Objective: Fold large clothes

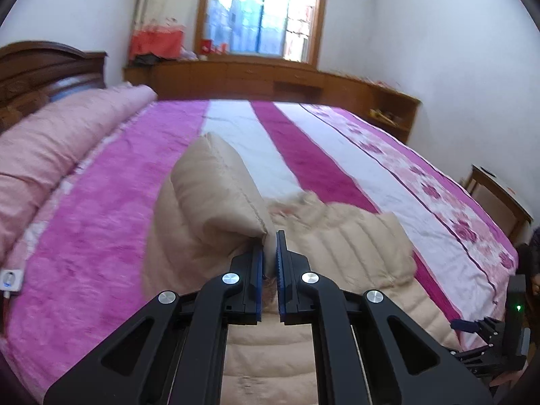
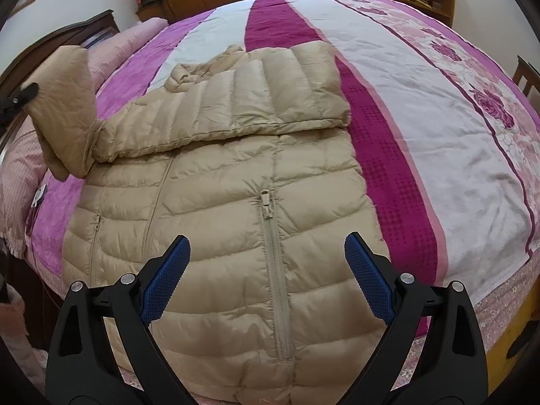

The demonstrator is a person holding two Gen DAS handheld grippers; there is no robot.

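We find the left gripper (image 1: 270, 246) clenched on the cuff of a sleeve (image 1: 216, 189), its blue pads pressed against the fabric on both sides. It points somewhat downward across the bed (image 1: 101, 222), and the sleeve stands raised off the cover, puffed and bent above the rest of the jacket (image 1: 354, 253).

The right gripper (image 2: 266, 270) is released: its jaws stand wide apart with nothing between them, hovering above the lower front of the jacket (image 2: 216, 209) and pointing steeply down at it. The zipper (image 2: 275, 270) runs between the two blue pads as seen from this camera; we cannot tell whether either pad touches the fabric.

The jacket is beige, quilted and padded. It lies front up near the bed's near edge, toward the headboard (image 2: 67, 33) side, hem toward the near edge. One sleeve lies folded across the chest in a flat band. The zipper is closed along its visible length; a small pocket zip shows on the left panel.

Only the right view gives the whole garment, and it shows the lifted sleeve (image 2: 64, 108) at far left with the left gripper's tip (image 2: 20, 96) on it. Only the left view shows the window (image 1: 263, 13), and the right gripper (image 1: 472, 329) at the bed's near edge, low on the right.
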